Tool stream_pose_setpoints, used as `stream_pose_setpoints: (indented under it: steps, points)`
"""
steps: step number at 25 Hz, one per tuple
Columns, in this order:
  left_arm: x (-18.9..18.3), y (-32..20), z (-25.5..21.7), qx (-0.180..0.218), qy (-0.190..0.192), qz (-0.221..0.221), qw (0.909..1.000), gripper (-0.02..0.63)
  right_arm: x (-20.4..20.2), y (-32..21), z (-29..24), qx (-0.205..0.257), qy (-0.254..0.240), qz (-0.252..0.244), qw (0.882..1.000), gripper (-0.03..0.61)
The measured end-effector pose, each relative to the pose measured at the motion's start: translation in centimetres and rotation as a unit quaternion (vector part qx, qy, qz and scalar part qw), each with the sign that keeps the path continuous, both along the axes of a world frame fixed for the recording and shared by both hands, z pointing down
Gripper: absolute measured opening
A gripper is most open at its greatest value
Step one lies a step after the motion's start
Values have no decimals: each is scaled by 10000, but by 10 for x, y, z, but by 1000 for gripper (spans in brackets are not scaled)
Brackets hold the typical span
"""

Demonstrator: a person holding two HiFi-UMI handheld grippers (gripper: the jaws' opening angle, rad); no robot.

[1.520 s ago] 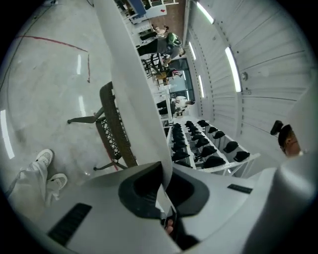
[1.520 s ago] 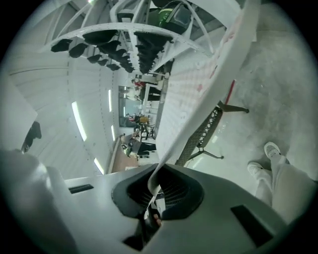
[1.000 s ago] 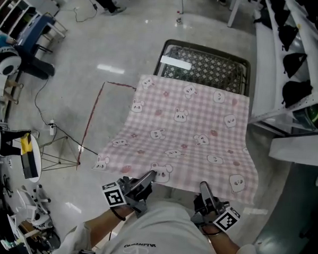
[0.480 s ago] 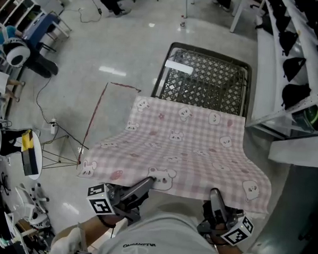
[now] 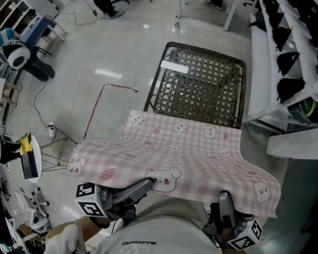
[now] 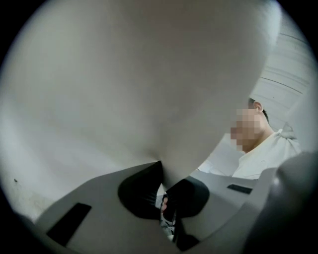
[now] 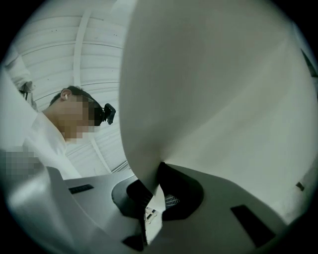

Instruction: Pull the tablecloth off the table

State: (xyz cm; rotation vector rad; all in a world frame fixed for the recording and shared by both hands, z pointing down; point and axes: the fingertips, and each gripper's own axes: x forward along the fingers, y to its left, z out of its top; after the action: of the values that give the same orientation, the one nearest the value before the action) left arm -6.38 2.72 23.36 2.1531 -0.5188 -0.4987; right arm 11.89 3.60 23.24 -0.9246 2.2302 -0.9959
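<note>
A pink checked tablecloth (image 5: 189,154) with small bear prints hangs spread out in front of me, its far edge still lying over the near end of the black mesh table (image 5: 203,86). My left gripper (image 5: 152,183) is shut on the cloth's near edge, left of centre. My right gripper (image 5: 224,198) is shut on the near edge further right. In the left gripper view the pale underside of the tablecloth (image 6: 129,84) rises from between the shut jaws of the left gripper (image 6: 163,184). The right gripper view shows the tablecloth (image 7: 218,89) pinched the same way in the right gripper (image 7: 151,186).
A white shelf rack (image 5: 290,56) with dark items stands right of the table. At the left edge are a tripod (image 5: 59,150), cables on the floor and cluttered furniture (image 5: 19,47). A red tape line (image 5: 99,102) marks the grey floor. A person in white (image 7: 44,144) appears in both gripper views.
Both grippers have risen with the cloth's near edge. The cloth has slid toward me, baring much more of the mesh table, and its sides have spread wider.
</note>
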Motion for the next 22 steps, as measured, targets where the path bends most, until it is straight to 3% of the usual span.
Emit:
stream_pose_setpoints:
  steps: [10,13,17,22]
  points:
    - [1,-1,-9,-38,225,-13,9997,3,4,-4,-9,-73,-77,89,9999,12]
    - [2,-6,9,-353,298,-126,9989,2,8,-8,14,-618,-407,83,9972,11]
    - [11,0,60,-1099,188,-224,9935,2,20,-6,65,-1750,-967,176,9797,11]
    - [10,8,96,-1440,56,-247,9893,2,16,5,103,-2471,-1203,177,9613,11]
